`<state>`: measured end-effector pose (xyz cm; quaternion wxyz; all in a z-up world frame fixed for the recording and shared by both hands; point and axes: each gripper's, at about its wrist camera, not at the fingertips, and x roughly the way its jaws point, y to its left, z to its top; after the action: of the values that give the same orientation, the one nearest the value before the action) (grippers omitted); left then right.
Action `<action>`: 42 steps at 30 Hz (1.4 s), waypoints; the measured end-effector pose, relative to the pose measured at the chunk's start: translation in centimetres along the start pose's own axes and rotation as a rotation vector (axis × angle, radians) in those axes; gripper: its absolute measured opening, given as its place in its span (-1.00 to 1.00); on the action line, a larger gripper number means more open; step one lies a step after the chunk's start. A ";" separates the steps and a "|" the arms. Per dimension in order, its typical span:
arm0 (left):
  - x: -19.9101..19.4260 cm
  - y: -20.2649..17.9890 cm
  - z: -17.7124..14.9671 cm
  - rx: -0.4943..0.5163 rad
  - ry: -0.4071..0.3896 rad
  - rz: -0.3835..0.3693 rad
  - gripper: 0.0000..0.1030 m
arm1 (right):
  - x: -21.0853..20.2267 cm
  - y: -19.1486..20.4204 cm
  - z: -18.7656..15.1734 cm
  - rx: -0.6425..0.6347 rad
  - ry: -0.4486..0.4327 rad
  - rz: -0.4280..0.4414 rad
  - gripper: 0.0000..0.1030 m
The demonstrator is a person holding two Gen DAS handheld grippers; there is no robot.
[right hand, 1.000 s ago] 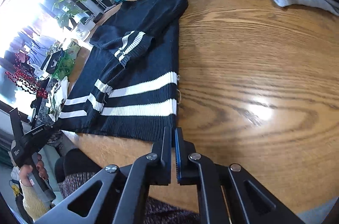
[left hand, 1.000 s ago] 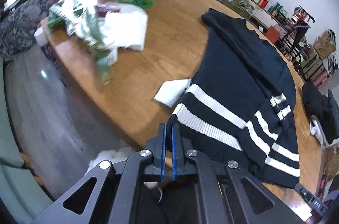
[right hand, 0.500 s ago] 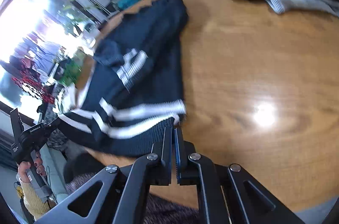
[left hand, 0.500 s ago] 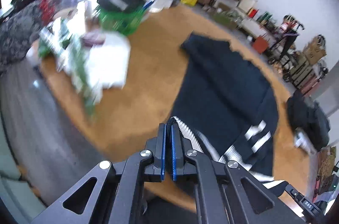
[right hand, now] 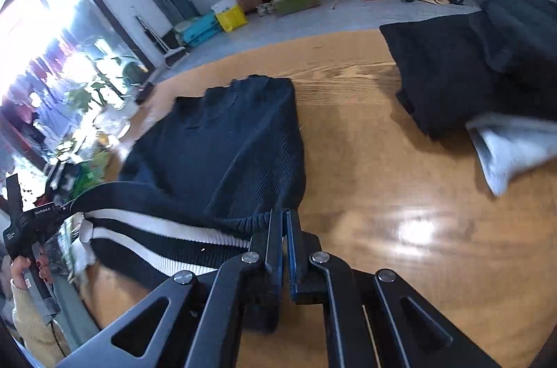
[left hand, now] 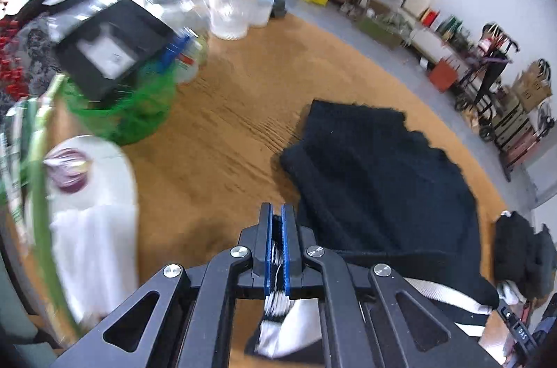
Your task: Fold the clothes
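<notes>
A dark navy knit sweater [left hand: 376,180] with white stripes at the hem lies on the round wooden table [left hand: 236,110]. Its striped hem is lifted off the table and stretched between both grippers. My left gripper [left hand: 277,218] is shut on one hem corner, with white ribbing showing between the pads. My right gripper [right hand: 283,218] is shut on the other hem corner. The sweater [right hand: 226,145] shows in the right wrist view with its upper part resting on the table. The left gripper [right hand: 24,221] also shows there, held in a hand.
A green basket [left hand: 128,110] with a black box, a white cloth [left hand: 94,235] and plants stand at the table's left. A pile of dark and grey clothes [right hand: 487,72] lies at the right. Boxes and carts line the far wall.
Both grippers have lifted the striped hem off the table and carried it forward over the sweater's body. The hem now hangs between them above the table.
</notes>
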<state>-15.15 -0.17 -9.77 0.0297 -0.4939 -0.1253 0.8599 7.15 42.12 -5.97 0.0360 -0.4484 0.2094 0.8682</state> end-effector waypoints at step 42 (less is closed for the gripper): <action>-3.2 4.1 -14.4 -0.687 0.080 -0.218 0.24 | 2.1 -1.1 -10.2 0.602 0.116 0.214 0.27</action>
<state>-0.90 -1.99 -14.99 -0.0416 -0.4921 -0.4578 0.7393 13.93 38.82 -13.19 0.0635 -0.4417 0.5043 0.7392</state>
